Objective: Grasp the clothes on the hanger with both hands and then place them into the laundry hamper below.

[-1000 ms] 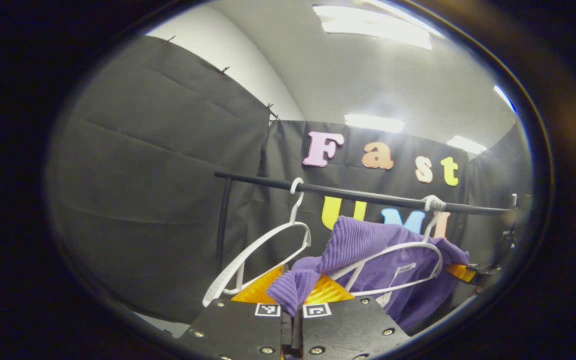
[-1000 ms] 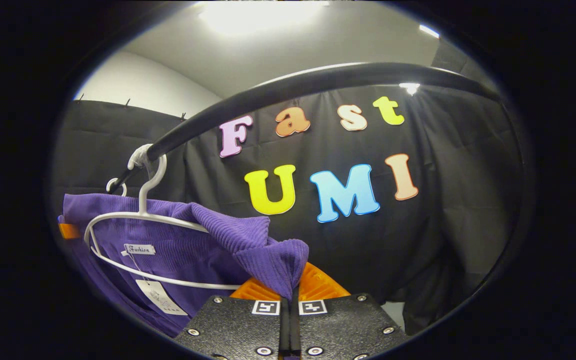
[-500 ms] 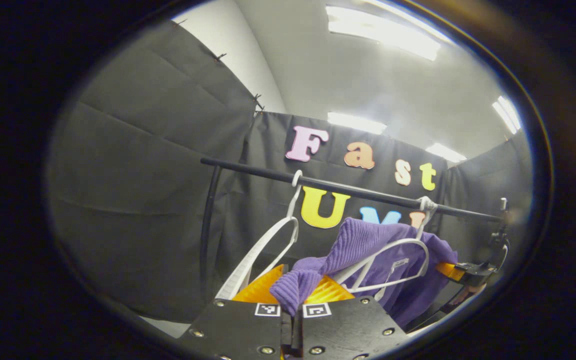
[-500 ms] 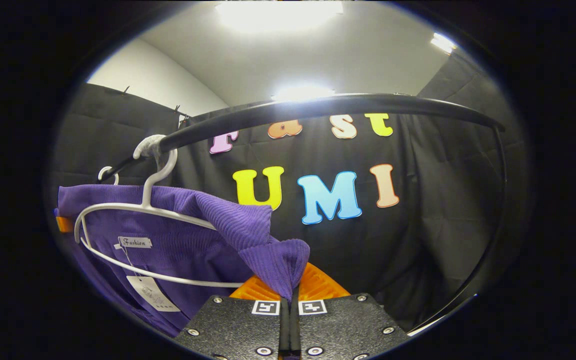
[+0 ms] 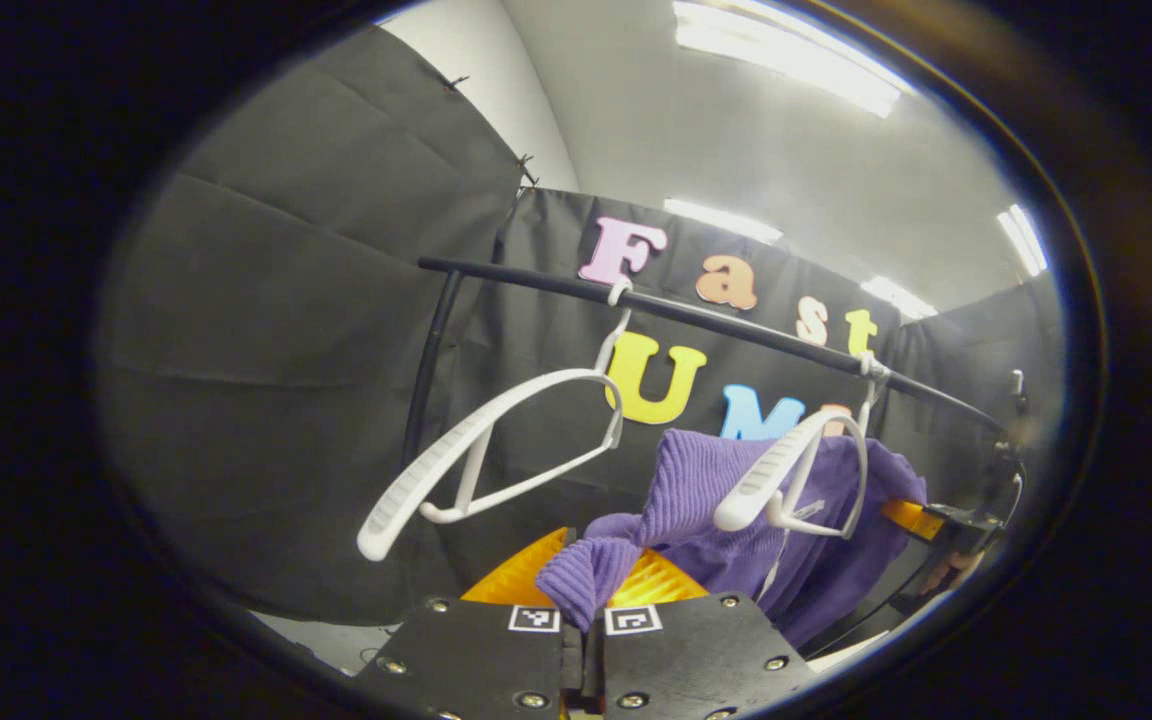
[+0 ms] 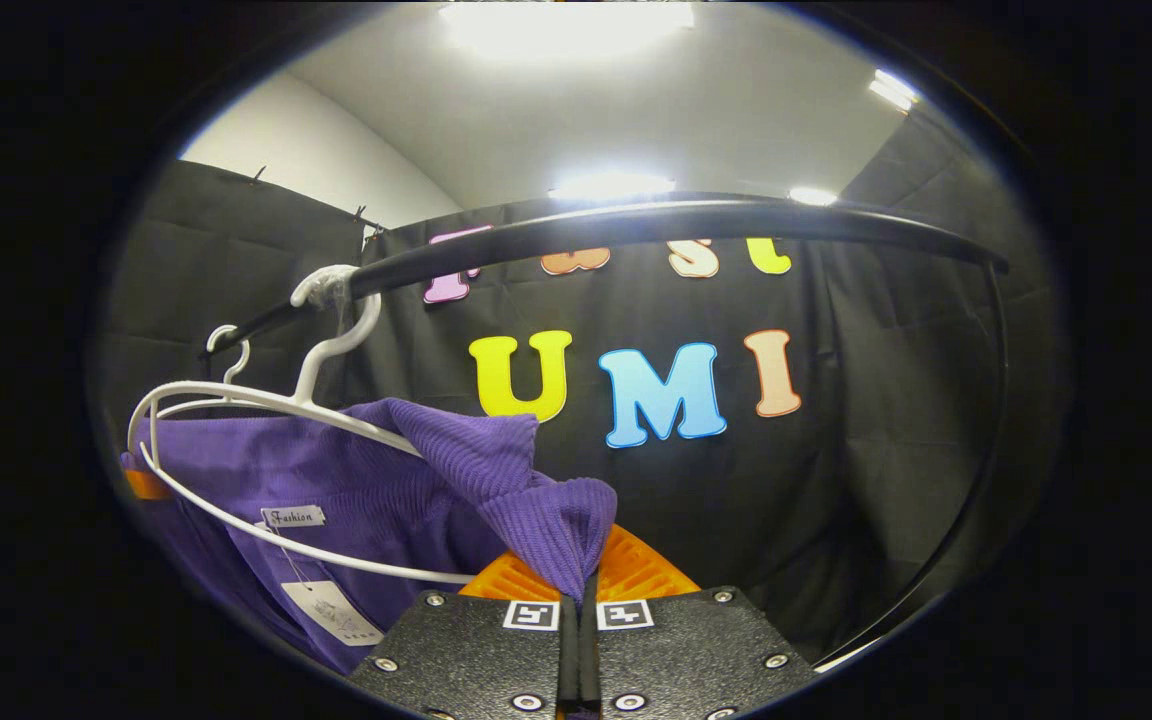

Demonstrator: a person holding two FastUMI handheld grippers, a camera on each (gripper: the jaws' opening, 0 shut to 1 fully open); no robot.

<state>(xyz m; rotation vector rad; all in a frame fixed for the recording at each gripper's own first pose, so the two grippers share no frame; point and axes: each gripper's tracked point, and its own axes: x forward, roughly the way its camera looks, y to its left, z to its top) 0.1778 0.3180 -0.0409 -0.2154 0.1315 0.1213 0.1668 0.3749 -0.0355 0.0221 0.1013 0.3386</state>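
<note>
A purple ribbed garment (image 5: 736, 520) hangs partly pulled off a white hanger (image 5: 786, 470) on the black rail (image 5: 716, 325). My left gripper (image 5: 584, 600) is shut on one bunched purple shoulder, the cloth sticking up between its orange fingers. In the right gripper view the same purple garment (image 6: 356, 500) droops below the white hanger (image 6: 266, 405), and my right gripper (image 6: 581, 590) is shut on its other shoulder. The right gripper also shows far off in the left gripper view as an orange and black gripper (image 5: 936, 520) at the garment's far end.
A second, bare white hanger (image 5: 486, 450) hangs on the rail to the left of the garment. The rail's black upright post (image 5: 426, 370) stands at the left end; another post (image 6: 986, 420) curves down on the right. Black cloth walls surround the rack.
Both grippers have sunk relative to the rail. The garment has slid lower off the white hanger, which now tilts and swings free; the bare hanger has swung too.
</note>
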